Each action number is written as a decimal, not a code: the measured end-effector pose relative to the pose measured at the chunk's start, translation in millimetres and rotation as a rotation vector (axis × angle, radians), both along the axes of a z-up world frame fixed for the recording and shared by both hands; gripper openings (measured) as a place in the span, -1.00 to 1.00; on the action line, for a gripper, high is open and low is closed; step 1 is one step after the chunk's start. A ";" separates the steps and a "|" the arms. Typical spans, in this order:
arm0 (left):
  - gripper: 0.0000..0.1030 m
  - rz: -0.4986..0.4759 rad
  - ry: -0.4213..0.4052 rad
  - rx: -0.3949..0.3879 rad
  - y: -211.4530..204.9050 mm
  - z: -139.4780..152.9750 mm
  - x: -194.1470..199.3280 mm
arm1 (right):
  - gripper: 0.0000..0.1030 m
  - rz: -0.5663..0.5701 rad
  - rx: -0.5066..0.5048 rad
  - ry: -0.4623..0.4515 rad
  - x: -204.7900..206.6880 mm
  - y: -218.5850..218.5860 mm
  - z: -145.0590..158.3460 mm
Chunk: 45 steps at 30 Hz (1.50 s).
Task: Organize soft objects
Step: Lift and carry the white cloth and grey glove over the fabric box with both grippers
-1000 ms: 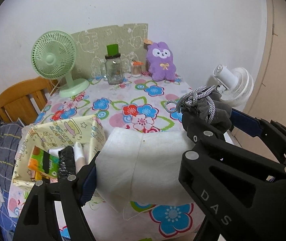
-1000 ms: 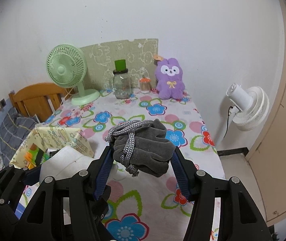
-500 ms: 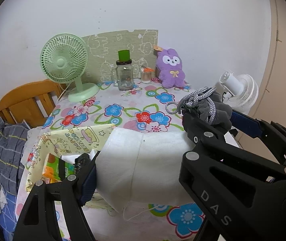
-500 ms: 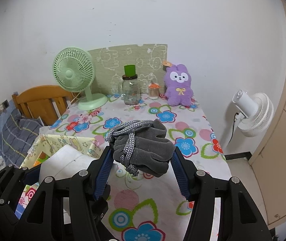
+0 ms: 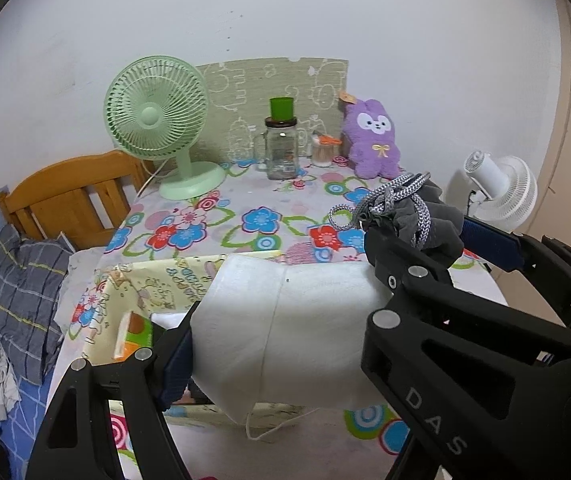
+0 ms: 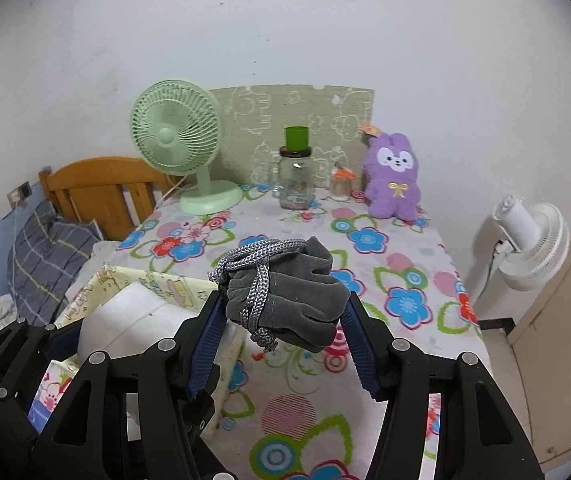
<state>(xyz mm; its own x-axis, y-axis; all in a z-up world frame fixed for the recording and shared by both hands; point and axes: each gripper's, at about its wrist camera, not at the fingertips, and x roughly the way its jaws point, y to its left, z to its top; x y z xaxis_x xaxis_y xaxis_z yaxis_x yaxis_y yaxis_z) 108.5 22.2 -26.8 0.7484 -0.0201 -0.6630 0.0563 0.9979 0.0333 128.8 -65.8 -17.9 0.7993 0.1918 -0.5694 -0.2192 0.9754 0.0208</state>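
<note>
Tablecloth (image 6: pixel 401 264) with bright flowers covers the table, and its broad middle and right stretch lies bare between the near grippers and the row of things along the far wall. That row counts one green desk fan (image 6: pixel 177 140) at far left, one glass jar (image 6: pixel 295 178) with a green cap, one small container (image 6: pixel 340 186) beside it, and one purple plush bunny (image 6: pixel 393 180) at far right. Off the right edge stands one white fan (image 6: pixel 533 248); off the left edge are a wooden headboard (image 5: pixel 65 196) and a plaid pillow (image 5: pixel 21 296). One yellow printed fabric bin (image 5: pixel 157 280) sits at the near left of the table, close to that left edge. Two soft things are held aloft, one per tool. Left gripper (image 5: pixel 285 328) points forward over the bin's near right side, jaws spread wide yet pressed against both sides of a bulky white cloth bundle (image 5: pixel 285 320), a thread dangling beneath it. Right gripper (image 6: pixel 281 320) is held level just to its right, above the near table, jaws clamped on a grey drawstring pouch (image 6: pixel 297 300) whose braided cord (image 6: pixel 253 268) loops over the top.
</note>
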 end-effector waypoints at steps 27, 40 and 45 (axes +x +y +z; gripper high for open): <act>0.59 0.060 0.050 0.007 65.2 -38.1 24.7 | 0.19 0.128 -0.047 0.091 32.7 72.1 -34.1; 0.70 0.087 0.093 -0.011 88.2 -55.2 32.9 | 0.19 0.167 -0.077 0.130 43.3 94.8 -49.2; 0.83 0.103 0.080 0.007 91.3 -53.1 31.0 | 0.19 0.179 -0.087 0.129 43.8 98.9 -48.6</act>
<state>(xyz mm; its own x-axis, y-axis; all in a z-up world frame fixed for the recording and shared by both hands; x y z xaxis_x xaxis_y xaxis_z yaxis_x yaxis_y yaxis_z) 139.6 113.5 -79.9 0.6909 0.0586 -0.7206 -0.0436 0.9983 0.0393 172.6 33.1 -66.5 0.6770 0.2693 -0.6849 -0.3895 0.9207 -0.0229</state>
